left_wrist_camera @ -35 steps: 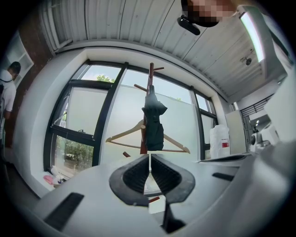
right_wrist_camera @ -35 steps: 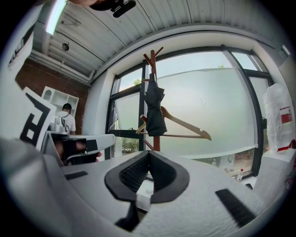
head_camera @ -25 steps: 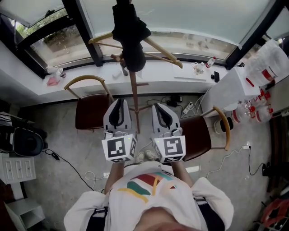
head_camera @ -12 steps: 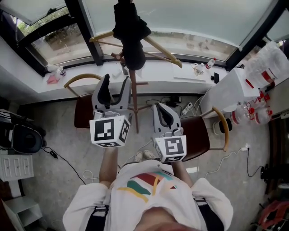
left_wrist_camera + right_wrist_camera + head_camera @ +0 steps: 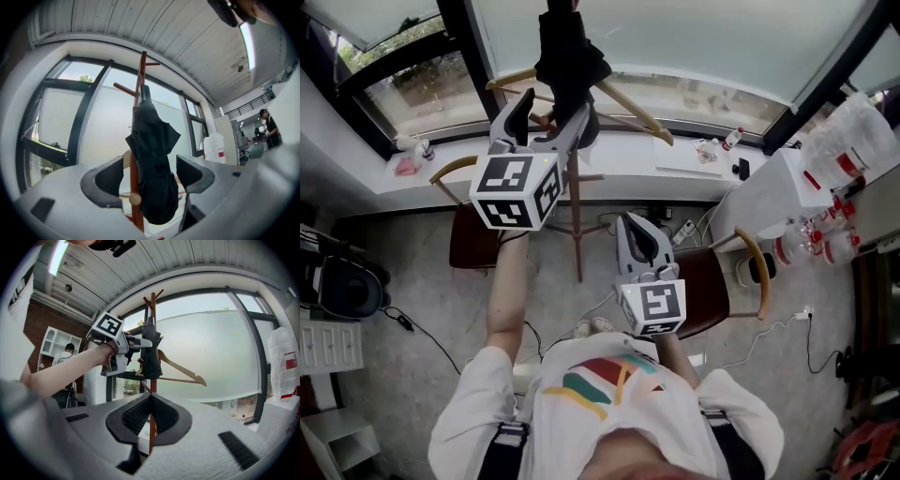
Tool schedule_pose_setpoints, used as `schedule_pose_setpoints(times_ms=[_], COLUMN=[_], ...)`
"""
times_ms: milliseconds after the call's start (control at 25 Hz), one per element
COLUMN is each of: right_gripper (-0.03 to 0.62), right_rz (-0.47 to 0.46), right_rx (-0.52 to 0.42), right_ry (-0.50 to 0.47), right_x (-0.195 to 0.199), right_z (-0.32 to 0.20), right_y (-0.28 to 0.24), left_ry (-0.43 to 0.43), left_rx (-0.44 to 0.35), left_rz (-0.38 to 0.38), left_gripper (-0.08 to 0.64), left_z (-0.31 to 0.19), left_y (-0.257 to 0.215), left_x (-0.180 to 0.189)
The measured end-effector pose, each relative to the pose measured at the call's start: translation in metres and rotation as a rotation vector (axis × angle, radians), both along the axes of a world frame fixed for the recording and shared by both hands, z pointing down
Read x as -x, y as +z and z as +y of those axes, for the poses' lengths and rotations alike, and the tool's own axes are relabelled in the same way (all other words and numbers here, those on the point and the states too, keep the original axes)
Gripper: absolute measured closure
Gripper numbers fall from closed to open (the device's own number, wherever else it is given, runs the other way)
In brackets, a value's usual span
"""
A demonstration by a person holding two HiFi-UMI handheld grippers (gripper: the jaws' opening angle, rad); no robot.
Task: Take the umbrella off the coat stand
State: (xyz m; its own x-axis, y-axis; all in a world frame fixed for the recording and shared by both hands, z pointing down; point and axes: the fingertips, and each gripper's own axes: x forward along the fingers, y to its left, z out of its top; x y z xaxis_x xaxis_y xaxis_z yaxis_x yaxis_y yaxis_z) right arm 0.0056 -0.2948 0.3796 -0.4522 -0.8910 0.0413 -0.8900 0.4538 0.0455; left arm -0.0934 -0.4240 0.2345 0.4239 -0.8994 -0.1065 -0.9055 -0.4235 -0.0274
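Observation:
A folded black umbrella (image 5: 570,61) (image 5: 152,159) (image 5: 151,357) hangs from the top of a red-brown wooden coat stand (image 5: 575,216) (image 5: 142,70) (image 5: 152,305). My left gripper (image 5: 551,117) (image 5: 151,178) (image 5: 140,341) is raised to the umbrella's lower end. Its jaws are opening. The umbrella shows between them, and the pads stand off it on both sides. My right gripper (image 5: 639,246) (image 5: 151,416) stays low in front of me, shut and empty, pointing at the stand's pole.
A wooden hanger (image 5: 633,103) (image 5: 180,369) hangs on the stand beside the umbrella. Two dark red chairs (image 5: 483,230) (image 5: 712,281) flank the pole. Behind is a windowsill (image 5: 675,155) with bottles. A white table (image 5: 787,178) with plastic containers is at the right, and cables (image 5: 422,328) lie on the floor.
My left gripper rose from beside the right one up to the umbrella, and its jaws went from shut to wide apart. The right gripper stayed put.

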Motion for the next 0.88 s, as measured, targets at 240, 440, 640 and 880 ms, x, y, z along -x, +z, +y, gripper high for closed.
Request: schedule_pose_setpoints(times_ms=[240,440,640,880], right_gripper=[0.592,0.592,0.592,0.592], right_rz=[0.0,-0.001,-0.01,-0.006], right_rx=[-0.002,0.015,0.014,0.035], right_ry=[-0.018,-0.032,-0.031,-0.023], right_x=[0.005,0.01,0.011,0.008], right_z=[-0.002,-0.002,-0.006,-0.007], right_y=[-0.001,0.005,0.002,0.011], left_ry=[0.112,0.176,0.223,0.185], left_rx=[0.066,0.134,0.2,0.189], left_rz=[0.075,-0.024,-0.027,-0.038], left_gripper=[0.227,0.229,0.229,0.284], left_z=[-0.018,-0.028,-0.037,-0.042], left_y=[-0.01,-0.001,0.003,0.005], left_x=[-0.008,-0.014,-0.023,-0.025])
